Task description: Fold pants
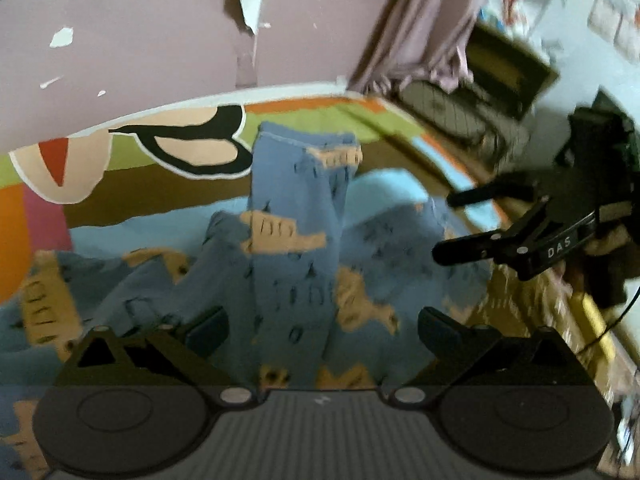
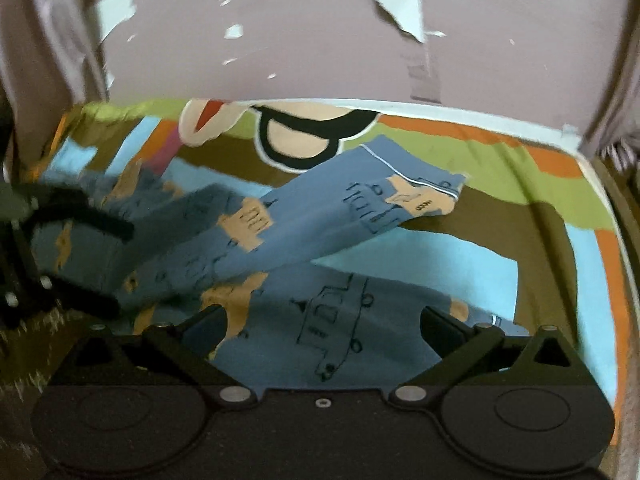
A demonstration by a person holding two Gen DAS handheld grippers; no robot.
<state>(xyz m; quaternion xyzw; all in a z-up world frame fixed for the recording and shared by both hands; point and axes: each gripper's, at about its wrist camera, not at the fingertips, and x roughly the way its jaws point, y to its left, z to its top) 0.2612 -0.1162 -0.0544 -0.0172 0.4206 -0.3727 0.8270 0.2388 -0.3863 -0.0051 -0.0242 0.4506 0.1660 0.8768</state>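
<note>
Blue pants (image 1: pixel 292 216) with tan patches and drawn vehicles lie rumpled on a colourful bedsheet (image 1: pixel 168 200). In the left wrist view one leg runs away from me towards the wall. My left gripper (image 1: pixel 322 328) hovers open above the pants with nothing between its fingers. My right gripper (image 1: pixel 444 226) shows at the right, open and empty, over the pants' edge. In the right wrist view the pants (image 2: pixel 312 224) spread with one leg slanting to the upper right and another leg below it. My right gripper (image 2: pixel 322 326) stands open over that lower leg. My left gripper (image 2: pixel 120 270) is open at the left.
A mauve wall (image 1: pixel 140 52) with peeling paint runs behind the bed. A mauve curtain (image 1: pixel 424 28) hangs at the right, with a dark box (image 1: pixel 504 72) and a wire basket (image 1: pixel 444 114) below it. The bedsheet (image 2: pixel 480 264) lies bare to the right of the pants.
</note>
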